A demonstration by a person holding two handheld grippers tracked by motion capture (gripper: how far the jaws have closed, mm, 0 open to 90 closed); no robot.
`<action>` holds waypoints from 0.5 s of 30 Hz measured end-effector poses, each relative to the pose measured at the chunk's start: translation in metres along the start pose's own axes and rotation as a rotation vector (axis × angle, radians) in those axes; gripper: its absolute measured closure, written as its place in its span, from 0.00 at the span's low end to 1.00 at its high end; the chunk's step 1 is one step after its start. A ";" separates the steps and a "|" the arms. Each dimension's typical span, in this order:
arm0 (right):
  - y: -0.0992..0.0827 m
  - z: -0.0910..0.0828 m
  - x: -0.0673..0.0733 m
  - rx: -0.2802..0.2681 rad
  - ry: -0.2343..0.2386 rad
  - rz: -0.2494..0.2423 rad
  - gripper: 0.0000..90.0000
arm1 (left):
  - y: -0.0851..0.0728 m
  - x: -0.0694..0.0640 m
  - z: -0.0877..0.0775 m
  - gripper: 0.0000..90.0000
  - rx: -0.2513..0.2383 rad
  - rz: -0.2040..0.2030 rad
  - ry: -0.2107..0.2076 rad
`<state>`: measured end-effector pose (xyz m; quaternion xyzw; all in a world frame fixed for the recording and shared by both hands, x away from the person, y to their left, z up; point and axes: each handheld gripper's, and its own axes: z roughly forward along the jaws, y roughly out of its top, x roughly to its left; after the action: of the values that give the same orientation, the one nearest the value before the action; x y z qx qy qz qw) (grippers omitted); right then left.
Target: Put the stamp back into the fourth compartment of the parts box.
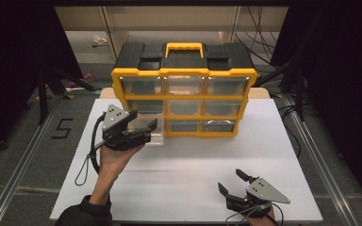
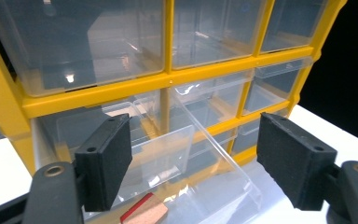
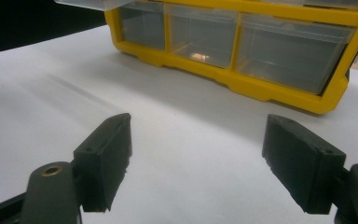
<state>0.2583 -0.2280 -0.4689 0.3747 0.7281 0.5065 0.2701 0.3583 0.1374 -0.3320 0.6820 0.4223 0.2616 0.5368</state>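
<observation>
A yellow and black organizer [image 1: 184, 70] with clear drawers stands at the back of the white table [image 1: 184, 179]. Its middle-row left drawer [image 1: 153, 134] is pulled far out. In the left gripper view this clear drawer [image 2: 205, 154] holds a small wooden block with a red edge [image 2: 145, 211]. My left gripper [image 1: 143, 123] hovers over the drawer's front, open [image 2: 193, 161], its pads touching nothing. My right gripper [image 1: 230, 180] stays near the table's front right edge, open [image 3: 198, 158], with bare table between its jaws. It faces the organizer's bottom row [image 3: 242, 84].
A small brownish thing [image 3: 198, 56] lies in the bottom middle drawer. A "5" [image 1: 62, 128] is marked on the floor left of the table. Metal rails run along both sides, with stand legs and cables behind. Bare table stretches between the two grippers.
</observation>
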 end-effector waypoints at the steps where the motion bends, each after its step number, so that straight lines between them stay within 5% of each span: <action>1: 0.000 0.000 0.000 0.000 0.000 0.000 0.28 | 0.000 -0.001 0.000 0.28 0.000 -0.001 -0.001; 15: 0.000 0.000 -0.001 0.002 -0.003 0.004 0.28 | -0.001 -0.010 -0.008 0.19 -0.006 0.014 -0.059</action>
<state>0.2589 -0.2290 -0.4692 0.3771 0.7276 0.5056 0.2696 0.3466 0.1333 -0.3298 0.6908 0.4006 0.2465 0.5491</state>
